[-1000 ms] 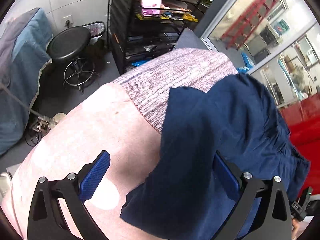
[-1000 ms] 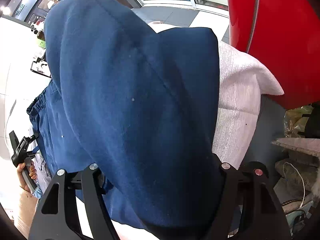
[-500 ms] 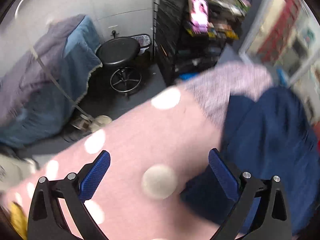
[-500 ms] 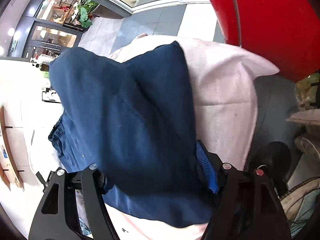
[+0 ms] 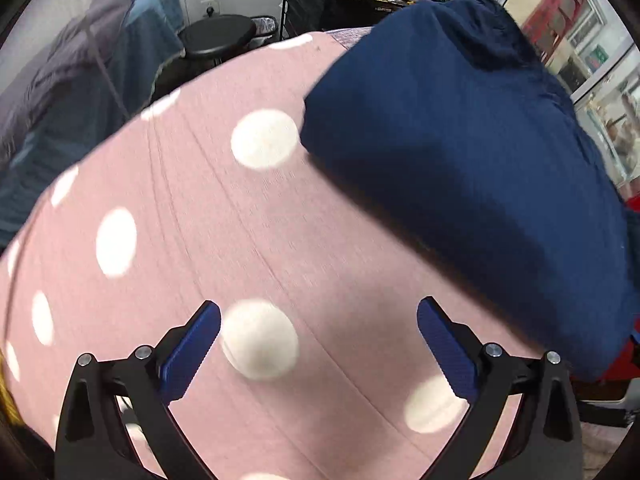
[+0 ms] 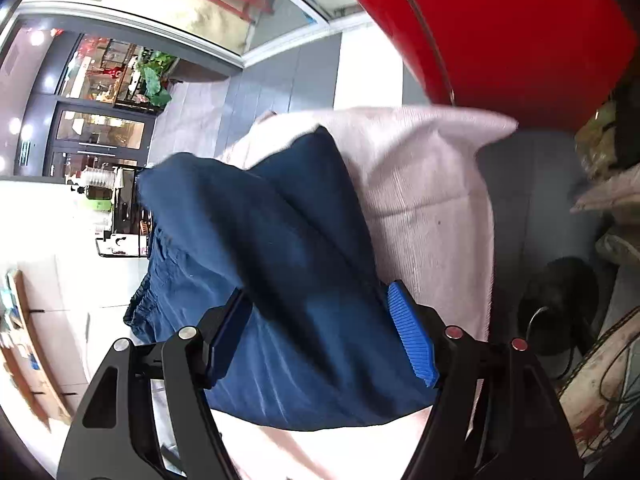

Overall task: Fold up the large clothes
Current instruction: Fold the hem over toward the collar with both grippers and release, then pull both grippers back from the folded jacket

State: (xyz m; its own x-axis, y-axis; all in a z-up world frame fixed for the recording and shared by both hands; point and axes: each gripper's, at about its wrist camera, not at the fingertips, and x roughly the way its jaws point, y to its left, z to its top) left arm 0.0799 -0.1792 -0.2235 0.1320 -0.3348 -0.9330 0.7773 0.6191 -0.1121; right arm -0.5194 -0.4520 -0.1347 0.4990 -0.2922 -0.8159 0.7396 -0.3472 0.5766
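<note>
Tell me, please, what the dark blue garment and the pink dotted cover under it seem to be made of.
Dark blue garment: likely soft woven cotton, matte; it creases and gathers at an elastic band. Pink dotted cover: probably thin knit or cotton sheet, matte, with fine wrinkle lines and white dots.

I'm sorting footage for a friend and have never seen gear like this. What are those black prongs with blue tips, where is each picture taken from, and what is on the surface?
No robot here: a person holds a hand-held two-finger gripper in each hand, and a wide-angle camera on each looks forward along its fingers. That is why the pictures bulge.

In the left wrist view, the left gripper has its blue-padded fingers spread wide with nothing between them, over a pink cloth with white dots that covers the surface. A folded navy garment lies on it to the right.

In the right wrist view, the right gripper has the navy garment between its fingers; the fingers stand apart, so a firm grip cannot be confirmed. A pale towel-like cloth lies under the garment.
</note>
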